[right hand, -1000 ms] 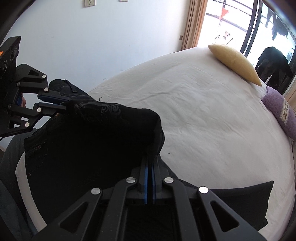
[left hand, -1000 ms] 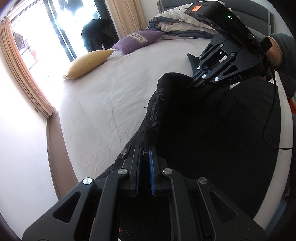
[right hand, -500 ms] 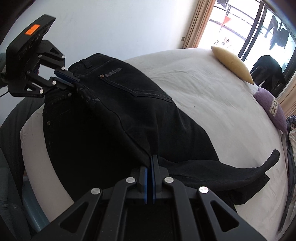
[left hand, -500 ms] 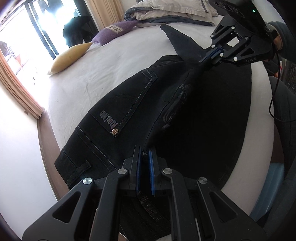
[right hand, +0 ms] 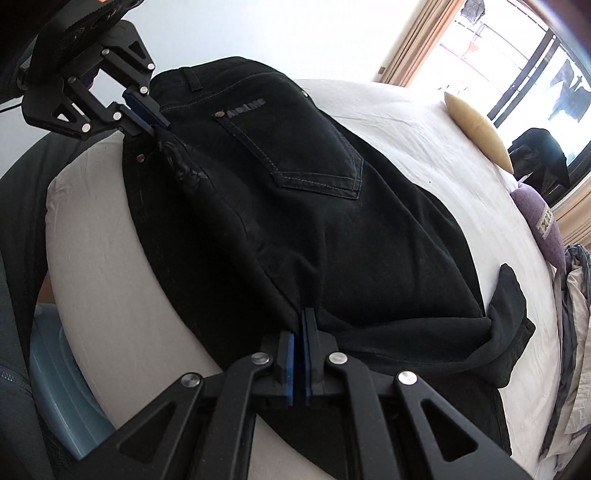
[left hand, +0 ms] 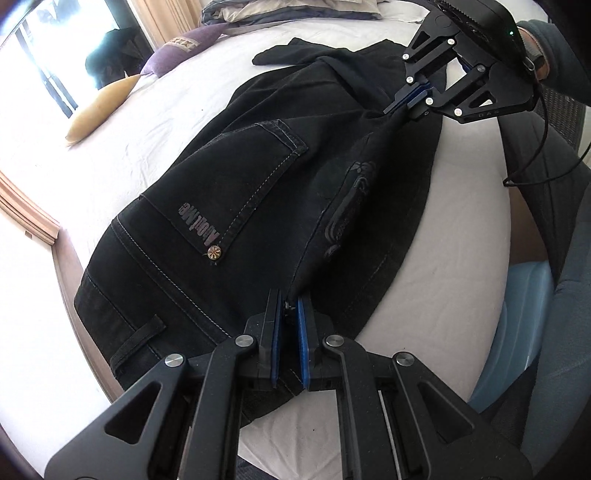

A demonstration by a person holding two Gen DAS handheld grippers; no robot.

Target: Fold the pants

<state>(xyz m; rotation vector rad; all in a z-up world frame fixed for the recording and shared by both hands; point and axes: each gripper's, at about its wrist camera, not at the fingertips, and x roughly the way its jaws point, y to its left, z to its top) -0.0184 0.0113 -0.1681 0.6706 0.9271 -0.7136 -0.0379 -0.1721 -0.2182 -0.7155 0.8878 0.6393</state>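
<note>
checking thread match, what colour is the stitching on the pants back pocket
Light grey-white stitching on black pants; clearest in the left wrist view.

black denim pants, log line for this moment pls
left gripper: shut on black denim pants waist | right gripper: shut on pants | pants: on white bed sheet, back pocket up

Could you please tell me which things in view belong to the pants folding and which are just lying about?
Job in hand:
black denim pants
left gripper
right gripper
white-sheeted bed

Lying about:
yellow oblong cushion
purple square cushion
folded grey bedding
</note>
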